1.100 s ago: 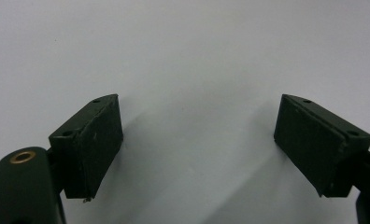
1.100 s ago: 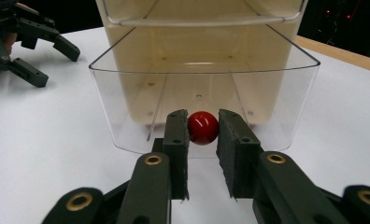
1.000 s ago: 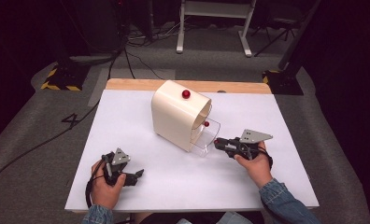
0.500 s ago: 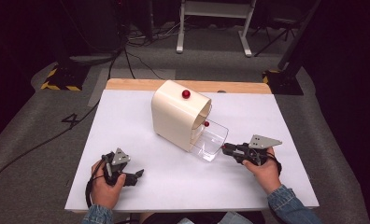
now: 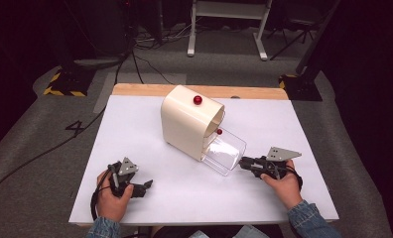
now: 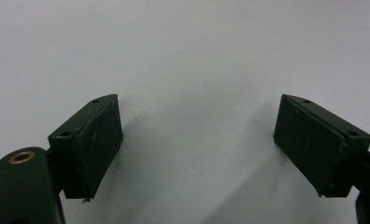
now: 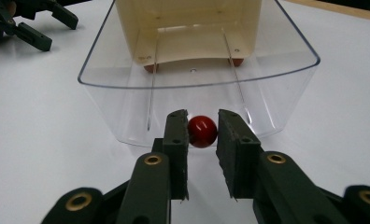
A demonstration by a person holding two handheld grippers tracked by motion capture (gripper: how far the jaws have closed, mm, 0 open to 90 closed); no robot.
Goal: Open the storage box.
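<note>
A cream box (image 5: 189, 124) with a red knob (image 5: 198, 100) on top stands mid-table. A clear plastic drawer (image 5: 224, 151) sticks out of its open front toward the right. My right gripper (image 5: 244, 162) meets the drawer's outer end. In the right gripper view the right gripper (image 7: 202, 116) is shut on the drawer's small red knob (image 7: 202, 132), with the clear drawer (image 7: 127, 88) and the cream box (image 7: 188, 28) beyond. My left gripper (image 5: 146, 187) rests on the table at the front left. It is open (image 6: 197, 144) with bare white table between its pads.
The white table (image 5: 135, 129) has a wooden strip along its far edge (image 5: 150, 89). A second red knob (image 5: 219, 132) sits at the box's open front. The left gripper (image 7: 29, 23) appears at the top left of the right gripper view. Cables and stands lie on the floor behind.
My right gripper has moved right and toward the table's front edge with the red knob in it, and the clear drawer has come further out of the cream box. The left gripper stayed put.
</note>
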